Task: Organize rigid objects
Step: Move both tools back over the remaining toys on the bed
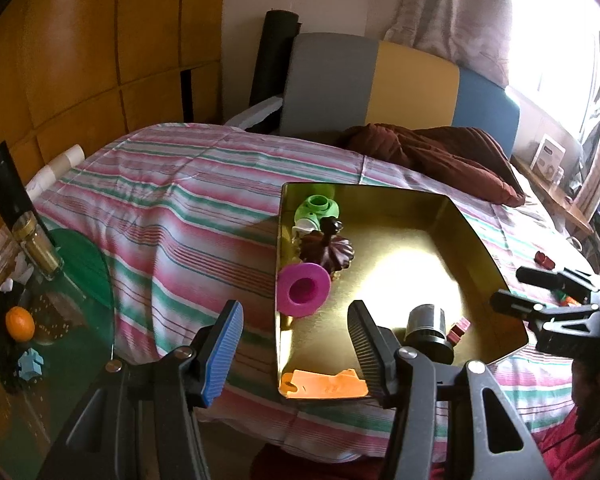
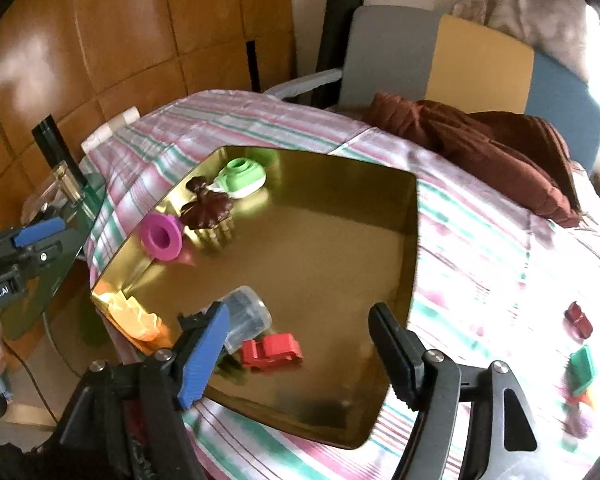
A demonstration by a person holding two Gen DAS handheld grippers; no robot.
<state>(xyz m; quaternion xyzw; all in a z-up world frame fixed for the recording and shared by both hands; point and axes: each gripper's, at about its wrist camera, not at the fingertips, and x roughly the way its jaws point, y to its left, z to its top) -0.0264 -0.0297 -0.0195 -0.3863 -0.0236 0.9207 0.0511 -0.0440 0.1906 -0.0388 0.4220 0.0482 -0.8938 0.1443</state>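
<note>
A gold tray [image 2: 340, 400] lies on the striped bedspread. Along its left wall sit a green piece [image 2: 242, 178], a dark brown fluted piece [image 2: 208, 208] and a magenta ring [image 2: 162, 236]. Near its front lie a clear cylinder [image 2: 246, 318], a red toy car [image 2: 272, 352] and an orange piece [image 2: 140, 320]. My right gripper [image 2: 300, 316] hovers open above the tray's near end, the car just beyond its fingers and untouched. My left gripper [image 1: 296, 312] stands open over the tray's near left corner [image 1: 278, 360], holding nothing. Each gripper shows in the other's view: the right gripper [image 1: 520, 286], the left gripper [image 2: 40, 236].
Loose dark red [image 2: 579, 320] and green [image 2: 582, 368] pieces lie on the bedspread right of the tray. A brown pillow [image 2: 500, 152] rests by the headboard. Left of the bed is a green glass side table [image 1: 88, 264] with an orange fruit [image 1: 20, 323] and a bottle [image 1: 36, 248].
</note>
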